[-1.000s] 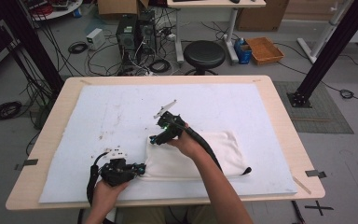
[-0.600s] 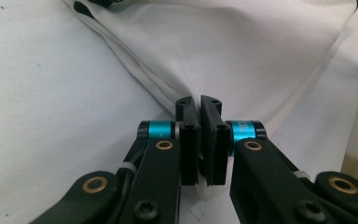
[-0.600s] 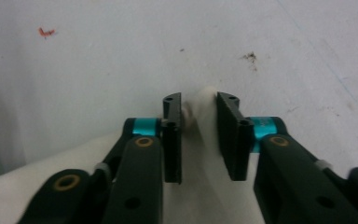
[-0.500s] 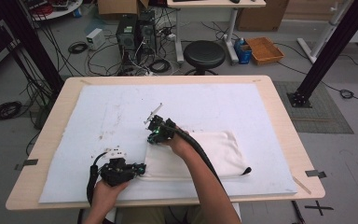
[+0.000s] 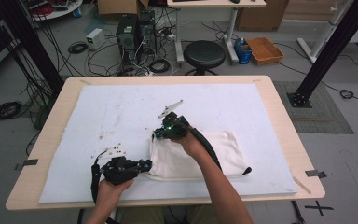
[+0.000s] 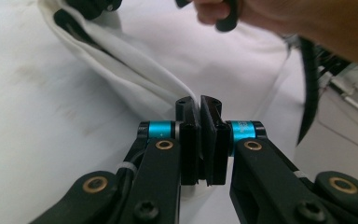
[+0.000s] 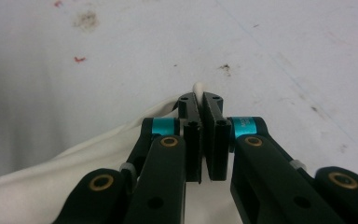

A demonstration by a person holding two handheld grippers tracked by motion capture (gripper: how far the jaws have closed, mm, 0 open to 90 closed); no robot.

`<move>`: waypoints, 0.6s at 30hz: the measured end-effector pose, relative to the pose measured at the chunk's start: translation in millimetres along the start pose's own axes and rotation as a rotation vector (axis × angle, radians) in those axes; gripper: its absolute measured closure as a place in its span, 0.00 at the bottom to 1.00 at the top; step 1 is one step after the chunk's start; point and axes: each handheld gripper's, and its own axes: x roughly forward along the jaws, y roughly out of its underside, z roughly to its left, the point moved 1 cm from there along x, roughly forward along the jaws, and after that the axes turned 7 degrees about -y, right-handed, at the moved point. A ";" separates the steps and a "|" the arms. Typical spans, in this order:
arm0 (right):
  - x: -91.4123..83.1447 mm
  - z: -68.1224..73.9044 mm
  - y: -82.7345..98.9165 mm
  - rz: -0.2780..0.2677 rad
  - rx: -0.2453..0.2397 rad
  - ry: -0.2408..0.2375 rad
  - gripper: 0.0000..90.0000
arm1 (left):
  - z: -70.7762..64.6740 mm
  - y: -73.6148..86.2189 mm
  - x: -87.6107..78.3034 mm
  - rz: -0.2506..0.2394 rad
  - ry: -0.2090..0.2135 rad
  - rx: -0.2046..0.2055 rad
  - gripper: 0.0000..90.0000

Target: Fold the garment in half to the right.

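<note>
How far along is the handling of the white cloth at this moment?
Done: both tongs grip the white cloth, the left tongs at its near corner, the right tongs, which have just been closing, at its far corner. In hand: securing both corners. Left: the cloth lies flat on the white mat, nothing lifted or folded yet.

Far half of desk [image 5: 121, 84]: bare white mat [image 5: 223, 107], open passage.
Near middle: white cloth [image 5: 200, 154] lies flat, low obstacle.
Between the hands: right forearm [image 5: 214, 186] and cable [image 5: 209, 149] cross the cloth.

left gripper [image 5: 142, 164] clamped, right gripper [image 5: 161, 134] just closed
</note>
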 end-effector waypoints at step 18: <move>-97.0 -39.6 63.5 -0.174 0.119 0.062 0.97 | -42.4 -44.6 79.5 -0.034 0.187 0.002 0.96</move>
